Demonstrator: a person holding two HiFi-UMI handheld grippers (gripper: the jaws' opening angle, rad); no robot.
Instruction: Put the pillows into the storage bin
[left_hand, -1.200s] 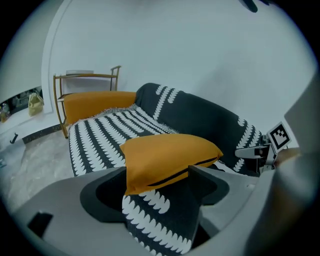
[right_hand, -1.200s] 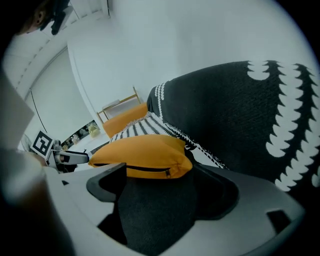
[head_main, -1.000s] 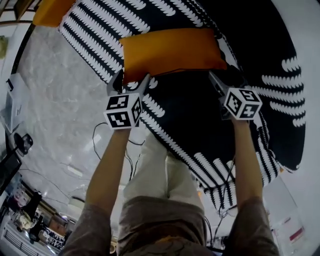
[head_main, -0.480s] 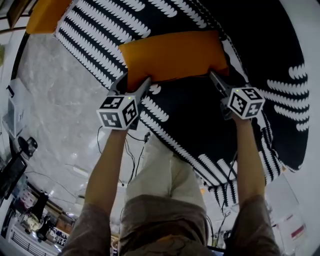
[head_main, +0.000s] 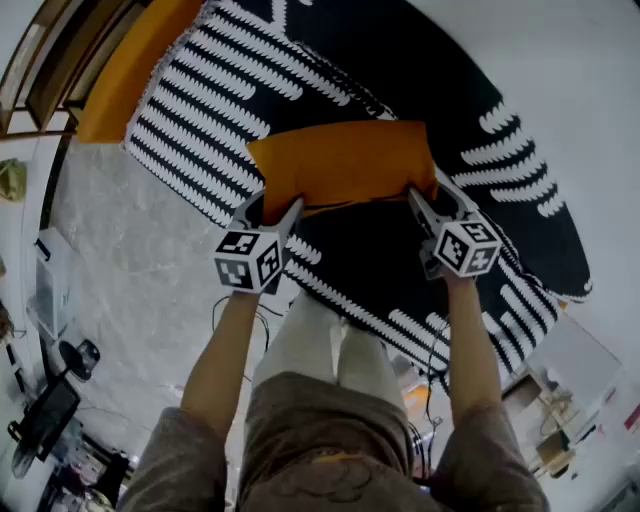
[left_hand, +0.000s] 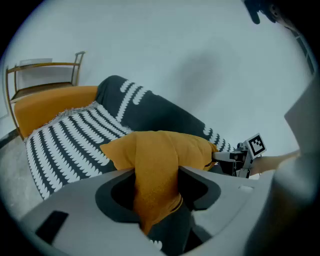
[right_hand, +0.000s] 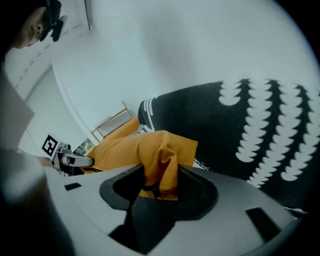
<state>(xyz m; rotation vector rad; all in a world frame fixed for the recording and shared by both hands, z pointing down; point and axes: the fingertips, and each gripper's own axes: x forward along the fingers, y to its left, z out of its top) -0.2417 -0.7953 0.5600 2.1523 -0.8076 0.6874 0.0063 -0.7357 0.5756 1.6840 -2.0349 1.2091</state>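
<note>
the fingers of the left gripper (head_main: 272, 208) and right gripper (head_main: 428, 195) had just been closed, and each was pinched on a near corner of the orange pillow (head_main: 345, 165). the pillow had been raised off the sofa (head_main: 200, 100) and was held at frame centre, ready to be carried. no bin was seen.

There are two grippers, the left gripper (head_main: 272, 205) and the right gripper (head_main: 432, 195). Each bears one marker cube, so two cubes (head_main: 250, 262) in all. Both have just been closing their jaws, and both pinch the same one pillow (head_main: 340, 160), one at each near corner. One black-and-white throw (head_main: 200, 110) lies below it. One more orange shape (head_main: 135, 60) shows at the far edge; whether it is a second pillow cannot be told. One metal rack (left_hand: 47, 67) stands behind. One person shows, with two forearms (head_main: 215, 360).
</note>
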